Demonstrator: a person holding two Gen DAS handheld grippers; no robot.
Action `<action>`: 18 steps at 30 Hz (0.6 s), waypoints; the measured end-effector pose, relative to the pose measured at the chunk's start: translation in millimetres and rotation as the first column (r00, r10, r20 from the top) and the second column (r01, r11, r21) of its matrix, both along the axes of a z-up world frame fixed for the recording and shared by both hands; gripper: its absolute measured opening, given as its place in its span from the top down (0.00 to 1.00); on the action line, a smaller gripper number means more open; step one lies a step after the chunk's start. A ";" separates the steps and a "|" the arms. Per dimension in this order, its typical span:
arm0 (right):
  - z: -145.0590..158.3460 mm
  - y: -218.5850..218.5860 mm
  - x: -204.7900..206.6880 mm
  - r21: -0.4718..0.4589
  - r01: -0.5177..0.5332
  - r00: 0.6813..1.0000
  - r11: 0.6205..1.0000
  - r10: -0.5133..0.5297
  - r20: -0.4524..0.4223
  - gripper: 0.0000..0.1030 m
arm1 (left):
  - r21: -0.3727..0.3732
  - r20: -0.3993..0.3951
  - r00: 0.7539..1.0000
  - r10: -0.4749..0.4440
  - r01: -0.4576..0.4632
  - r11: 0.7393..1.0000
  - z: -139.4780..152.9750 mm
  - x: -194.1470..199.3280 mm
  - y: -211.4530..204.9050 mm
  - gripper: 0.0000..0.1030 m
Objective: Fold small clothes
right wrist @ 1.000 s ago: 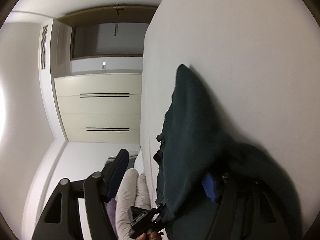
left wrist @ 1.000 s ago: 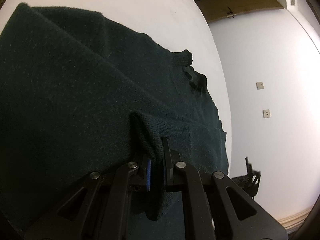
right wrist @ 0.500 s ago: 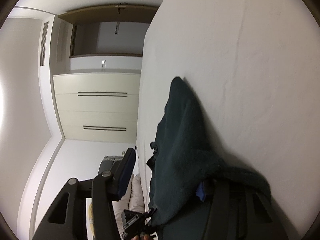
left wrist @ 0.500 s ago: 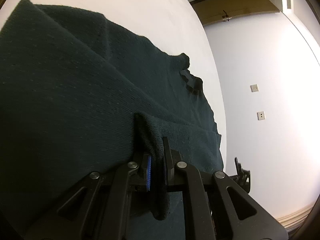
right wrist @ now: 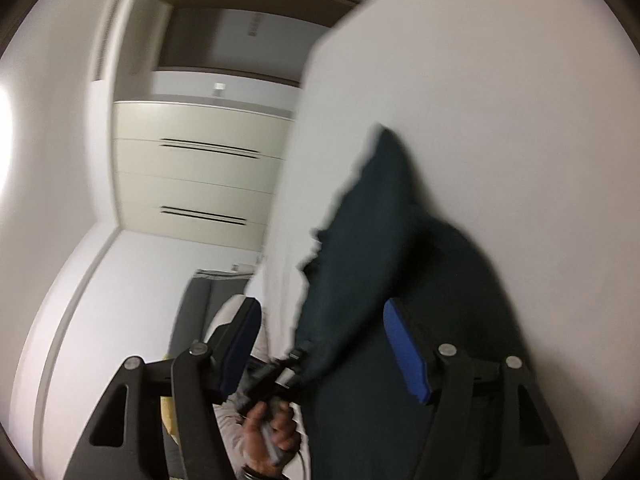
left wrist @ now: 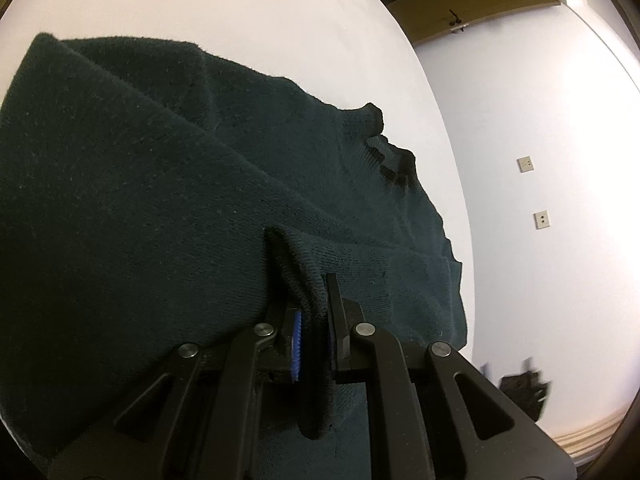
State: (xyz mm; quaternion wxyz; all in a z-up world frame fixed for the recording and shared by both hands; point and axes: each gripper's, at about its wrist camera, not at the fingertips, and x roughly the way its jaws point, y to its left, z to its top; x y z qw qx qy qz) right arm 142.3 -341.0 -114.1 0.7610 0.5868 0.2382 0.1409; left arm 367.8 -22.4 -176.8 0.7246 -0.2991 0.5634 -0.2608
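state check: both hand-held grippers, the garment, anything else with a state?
left hand-held gripper: shut, pinching a fold of the sweater
right hand-held gripper: open, nothing between its pads
dark green sweater: partly folded, creased, lying on the white surface
cabinet drawers: closed

A dark teal knit sweater point(left wrist: 168, 200) is lying on the plain white table point(left wrist: 240, 12). Beside the sweater, the black left gripper point(left wrist: 312, 320) and right gripper point(right wrist: 320, 344) are showing blue pads point(right wrist: 408, 356).
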 end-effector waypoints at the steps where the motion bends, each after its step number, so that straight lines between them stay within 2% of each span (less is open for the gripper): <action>1: 4.2 -0.5 9.2 0.002 -0.007 1.000 1.000 0.007 0.021 0.34 | 0.009 0.003 1.000 0.000 0.000 1.000 1.2 -0.4 -0.9 0.91; 5: -5.1 5.0 62.0 0.017 -0.062 0.998 0.998 0.062 -0.006 0.34 | 0.046 0.016 1.000 0.004 -0.005 0.999 6.5 -3.1 -4.0 0.91; 9: -45.7 7.9 95.1 -0.061 -0.054 0.987 0.997 0.044 -0.158 0.37 | 0.100 0.050 0.999 -0.005 0.000 0.995 16.5 -7.0 -2.9 0.88; 10: -54.9 4.4 95.4 -0.054 -0.034 0.984 0.998 0.024 -0.177 0.56 | 0.112 0.058 0.998 -0.005 -0.002 0.994 19.2 -7.9 -0.8 0.88; 12: -75.8 -8.7 86.9 0.019 -0.002 0.983 1.000 0.006 -0.183 0.81 | 0.165 0.093 0.996 0.004 -0.020 0.986 29.4 -11.0 8.9 0.87; 13: -78.8 -12.8 82.1 0.036 0.001 0.987 0.999 0.005 -0.162 0.85 | 0.201 0.111 0.994 0.018 -0.040 0.979 34.5 -12.4 14.9 0.87; 15: -76.7 -20.4 73.5 0.008 0.015 0.988 1.000 -0.014 -0.152 0.88 | 0.260 0.139 0.989 0.059 -0.094 0.961 46.1 -15.6 26.3 0.87; 18: -72.5 -38.6 57.6 -0.029 0.084 0.982 0.996 -0.088 -0.168 0.85 | 0.251 0.214 0.975 0.062 -0.117 0.961 69.7 -24.6 24.1 0.87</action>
